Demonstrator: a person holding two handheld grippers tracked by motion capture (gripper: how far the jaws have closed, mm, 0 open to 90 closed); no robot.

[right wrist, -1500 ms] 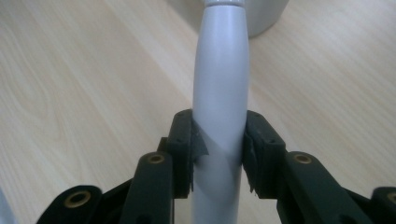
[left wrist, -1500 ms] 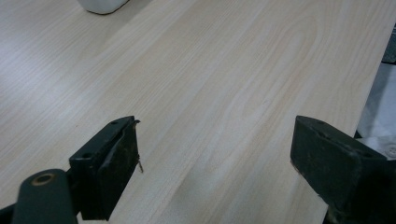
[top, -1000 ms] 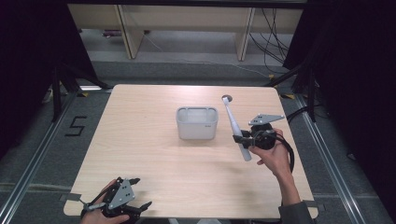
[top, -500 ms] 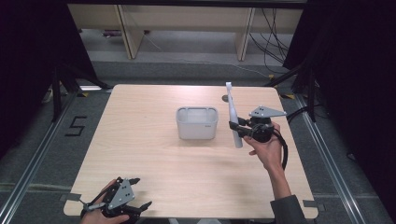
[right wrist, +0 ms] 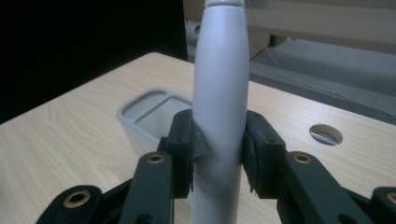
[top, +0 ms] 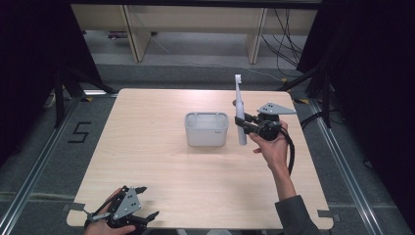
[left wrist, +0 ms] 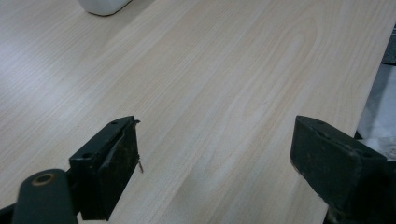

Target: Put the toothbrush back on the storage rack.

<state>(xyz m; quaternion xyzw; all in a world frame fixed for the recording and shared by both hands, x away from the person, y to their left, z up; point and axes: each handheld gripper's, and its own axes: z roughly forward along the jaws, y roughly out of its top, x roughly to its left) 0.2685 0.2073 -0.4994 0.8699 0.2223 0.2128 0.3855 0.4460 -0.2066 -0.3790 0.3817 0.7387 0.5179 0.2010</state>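
Right claw (top: 243, 125) pinches the white electric toothbrush (top: 240, 107) low on its handle, holding it near upright above the tabletop (top: 161, 161), just right of the white holder (top: 206, 129). Looks rigid, light, smooth plastic, likely slippery and top-heavy; grip the thick handle, not the thin neck. Left claw (left wrist: 215, 163) spread wide, empty, at the near edge.
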